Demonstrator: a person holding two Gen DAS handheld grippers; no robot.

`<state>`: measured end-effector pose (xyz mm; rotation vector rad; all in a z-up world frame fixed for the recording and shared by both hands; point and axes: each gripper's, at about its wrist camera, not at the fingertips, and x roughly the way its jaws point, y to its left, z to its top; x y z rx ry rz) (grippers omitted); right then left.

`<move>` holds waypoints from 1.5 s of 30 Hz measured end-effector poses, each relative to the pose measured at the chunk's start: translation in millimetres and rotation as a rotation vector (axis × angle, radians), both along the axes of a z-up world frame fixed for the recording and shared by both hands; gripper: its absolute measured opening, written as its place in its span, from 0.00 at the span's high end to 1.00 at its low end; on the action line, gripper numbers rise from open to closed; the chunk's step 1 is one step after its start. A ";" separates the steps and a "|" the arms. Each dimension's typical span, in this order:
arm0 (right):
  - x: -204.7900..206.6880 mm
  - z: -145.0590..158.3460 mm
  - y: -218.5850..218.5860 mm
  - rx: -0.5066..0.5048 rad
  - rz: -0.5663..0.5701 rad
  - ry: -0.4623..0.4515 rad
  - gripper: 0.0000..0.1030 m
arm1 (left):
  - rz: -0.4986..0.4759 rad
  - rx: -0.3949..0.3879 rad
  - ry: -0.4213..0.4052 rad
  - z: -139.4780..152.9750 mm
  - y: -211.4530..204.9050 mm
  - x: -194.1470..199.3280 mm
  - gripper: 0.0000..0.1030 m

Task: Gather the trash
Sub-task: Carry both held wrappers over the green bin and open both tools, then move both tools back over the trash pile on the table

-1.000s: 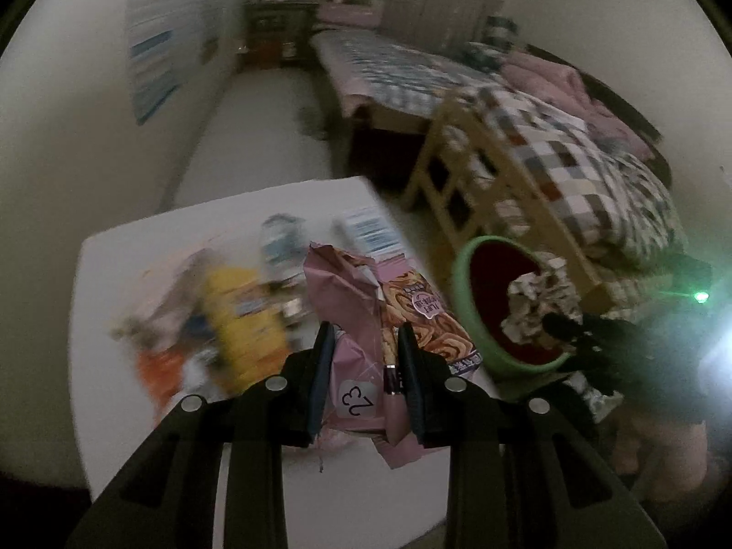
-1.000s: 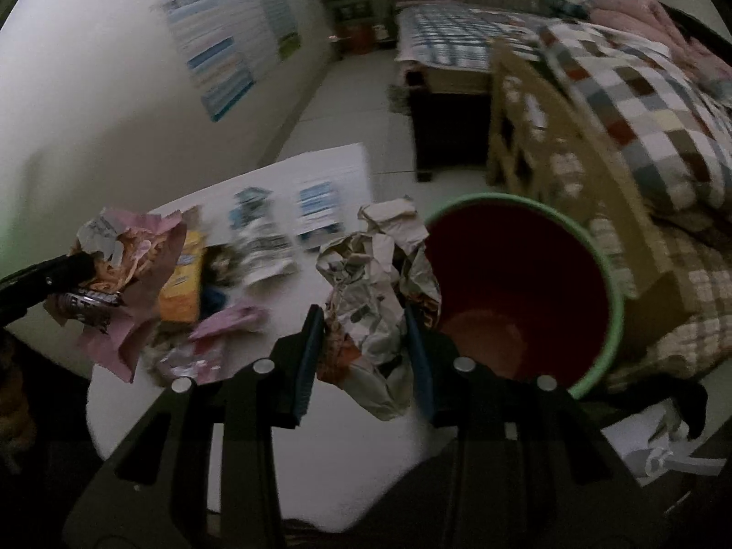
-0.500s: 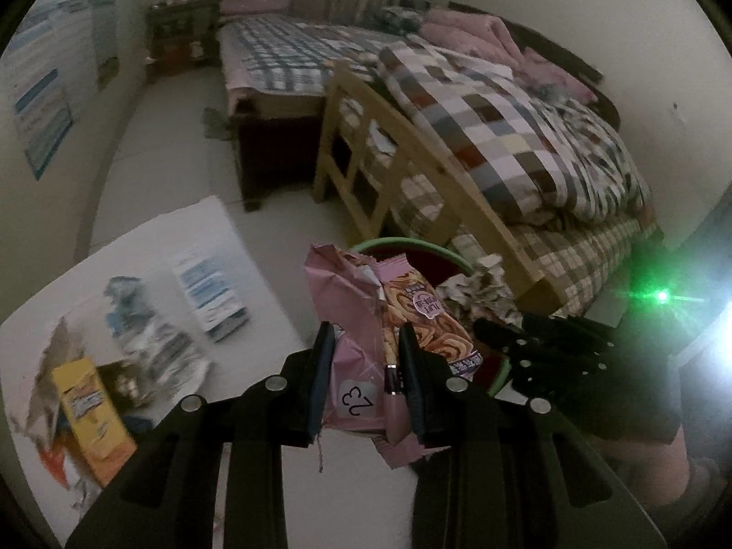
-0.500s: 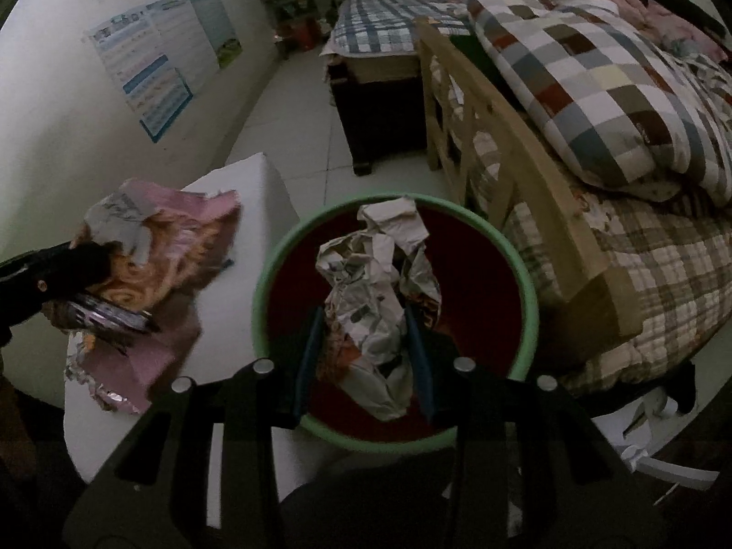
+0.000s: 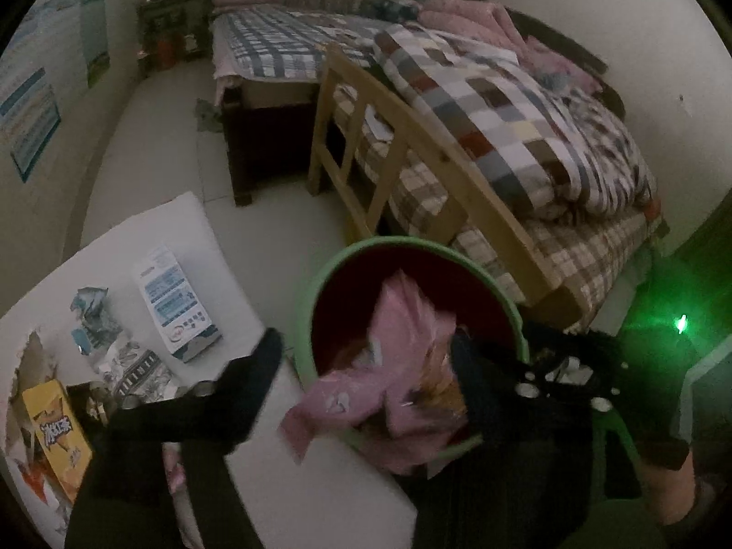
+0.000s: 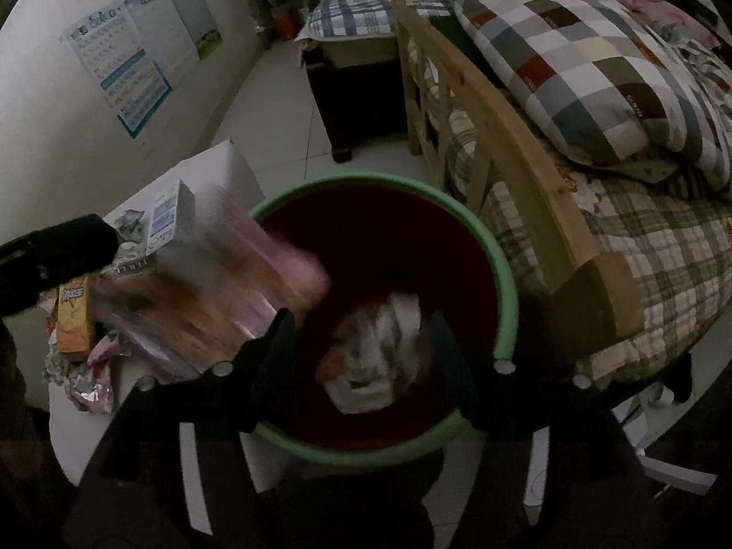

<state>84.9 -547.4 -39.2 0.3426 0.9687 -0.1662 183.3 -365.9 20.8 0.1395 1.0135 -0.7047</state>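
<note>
Both grippers hang over the green-rimmed bin (image 6: 505, 302) off the counter's (image 5: 293, 494) right edge, fingers opening: left gripper (image 5: 366, 366) sheds the pink wrapper (image 5: 393, 366), right gripper (image 6: 361, 343) the crumpled paper (image 6: 379, 357) (both blurred, seemingly falling free).

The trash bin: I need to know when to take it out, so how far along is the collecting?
Midway. Both grippers' jaws are opening over the bin: the crumpled paper drops inside from the right gripper, and the pink wrapper falls from the left gripper. The yellow box, blue-white box and wrappers remain on the table.
</note>
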 end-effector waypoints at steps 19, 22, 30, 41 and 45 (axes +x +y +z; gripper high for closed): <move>-9.2 30.0 88.9 -0.042 0.134 -0.039 0.23 | 0.230 0.025 -0.066 24.2 152.0 -25.4 0.08; -7.3 31.3 120.2 -0.040 0.185 -0.038 0.22 | 0.268 0.039 -0.056 20.4 184.8 -36.4 0.08; -5.7 32.6 194.9 -0.041 0.305 -0.031 0.20 | 0.387 0.060 -0.032 10.2 266.6 -53.7 0.08; 4.0 16.2 274.6 -0.005 0.415 0.021 0.20 | 0.506 0.062 0.022 -5.8 354.6 -59.3 0.08; 12.6 8.3 283.0 0.045 0.399 0.044 0.20 | 0.519 0.056 0.050 -13.9 368.1 -54.7 0.08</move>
